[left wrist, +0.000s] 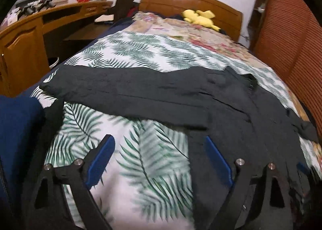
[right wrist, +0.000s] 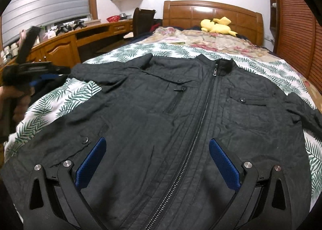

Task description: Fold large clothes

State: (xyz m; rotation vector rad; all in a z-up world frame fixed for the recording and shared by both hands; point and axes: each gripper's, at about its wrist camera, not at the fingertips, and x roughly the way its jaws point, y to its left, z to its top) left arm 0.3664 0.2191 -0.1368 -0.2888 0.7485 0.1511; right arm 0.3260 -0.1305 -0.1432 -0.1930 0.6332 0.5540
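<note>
starting the fold, by the look of it: the dark jacket (right wrist: 181, 113) lies zipped and face up on the bed (right wrist: 66, 97), collar toward the headboard (right wrist: 213, 14), sleeves spread out to either side. your right tongs (right wrist: 157, 159) hang released over the hem, astride the zipper. your left tongs (left wrist: 159, 155) are also released and empty, beside the jacket's left sleeve (left wrist: 128, 91). next move likely calls for pinching that sleeve and carrying it across the chest.
</note>
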